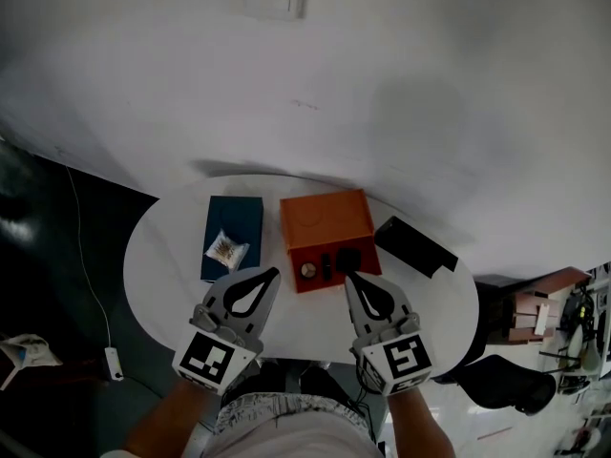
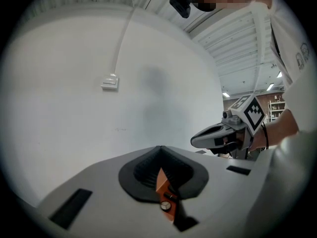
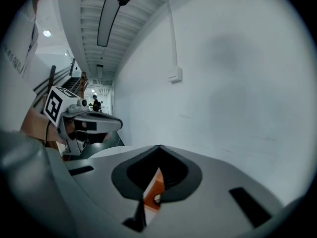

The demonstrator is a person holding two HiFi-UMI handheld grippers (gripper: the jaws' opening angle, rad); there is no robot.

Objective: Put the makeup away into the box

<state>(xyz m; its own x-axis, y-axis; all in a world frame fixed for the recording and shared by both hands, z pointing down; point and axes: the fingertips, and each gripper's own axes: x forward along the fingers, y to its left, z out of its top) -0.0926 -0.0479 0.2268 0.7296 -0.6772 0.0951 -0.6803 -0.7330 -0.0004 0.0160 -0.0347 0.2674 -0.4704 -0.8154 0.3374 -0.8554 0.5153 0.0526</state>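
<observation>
Left hand-held gripper [image 1: 271, 276] and right hand-held gripper [image 1: 349, 279] — jaws together, empty — point toward the orange box [image 1: 323, 219].

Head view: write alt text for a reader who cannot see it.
The left gripper and right gripper, both shut, point at an orange box on a white table. A blue box bearing a packet lies left of it, a black case right.

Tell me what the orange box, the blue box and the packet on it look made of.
Orange box: likely card or leatherette; dull, even surface with no glare. Blue box: probably matte card or cloth; flat dark face, no shine. Packet: seemingly thin plastic film; pale, crinkled outline, specks showing through. None is certain at this distance.
</observation>
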